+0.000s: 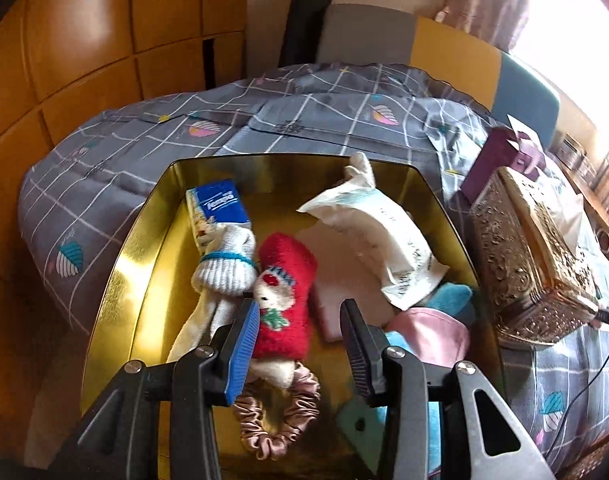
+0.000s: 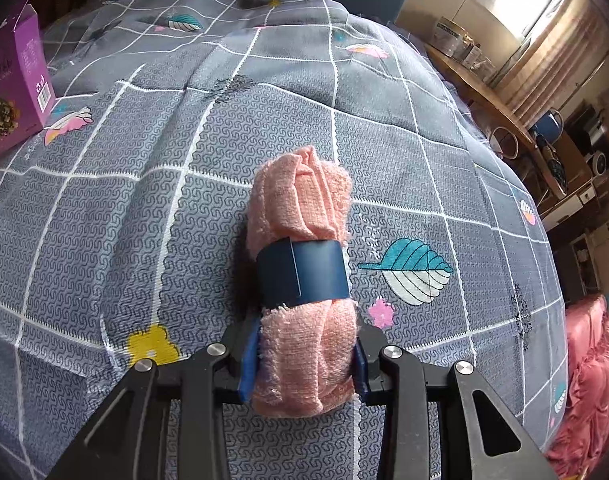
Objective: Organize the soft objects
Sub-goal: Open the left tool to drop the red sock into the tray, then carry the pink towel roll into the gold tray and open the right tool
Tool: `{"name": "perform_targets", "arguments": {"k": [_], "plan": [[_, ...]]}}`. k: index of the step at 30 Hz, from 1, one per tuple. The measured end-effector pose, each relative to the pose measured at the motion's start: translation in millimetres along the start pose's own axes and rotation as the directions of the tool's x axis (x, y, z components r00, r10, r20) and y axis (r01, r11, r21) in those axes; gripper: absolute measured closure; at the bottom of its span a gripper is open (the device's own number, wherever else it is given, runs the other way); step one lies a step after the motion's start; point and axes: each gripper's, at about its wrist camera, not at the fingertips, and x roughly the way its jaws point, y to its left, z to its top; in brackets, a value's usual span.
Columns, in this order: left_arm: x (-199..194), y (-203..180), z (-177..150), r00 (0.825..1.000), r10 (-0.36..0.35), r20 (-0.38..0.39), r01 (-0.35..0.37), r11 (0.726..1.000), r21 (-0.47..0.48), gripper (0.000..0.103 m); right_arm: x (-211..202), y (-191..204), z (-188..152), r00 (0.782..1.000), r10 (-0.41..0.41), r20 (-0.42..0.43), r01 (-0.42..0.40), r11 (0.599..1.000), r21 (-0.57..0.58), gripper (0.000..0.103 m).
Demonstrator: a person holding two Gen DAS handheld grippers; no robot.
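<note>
A gold tin [image 1: 142,264] lies on the grey checked quilt [image 2: 104,208] and holds several soft things. Among them are a red Christmas sock [image 1: 286,300], a white sock [image 1: 224,268], a blue tissue pack [image 1: 216,208], a white packet [image 1: 376,236] and a pink scrunchie [image 1: 282,420]. My left gripper [image 1: 300,312] hovers open just above the red sock, touching nothing. In the right wrist view, a rolled peach towel [image 2: 300,208] with a dark blue band lies on the quilt. My right gripper [image 2: 306,336] is shut on its near end.
An ornate golden tissue box [image 1: 532,264] stands right of the tin, with a purple carton [image 1: 504,160] behind it. The same purple carton [image 2: 12,80] is at the far left in the right wrist view. Pink bedding [image 2: 592,380] lies to the right, and a wooden wardrobe [image 1: 84,60] to the left.
</note>
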Motion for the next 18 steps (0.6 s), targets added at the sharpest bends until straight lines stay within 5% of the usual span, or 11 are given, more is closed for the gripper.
{"name": "perform_targets", "arguments": {"k": [9,18], "plan": [[-7,-7,-2,0.999,-0.031,0.014,0.030,0.999,0.024,0.061,3,-6,8,0.999,0.002,-0.043,0.002,0.997,0.079,0.066],[-9,-10,-3,0.998,-0.056,0.018,0.055,0.998,0.041,0.061,-6,-16,23,0.994,0.095,-0.061,-0.083,0.982,0.168,0.068]]}}
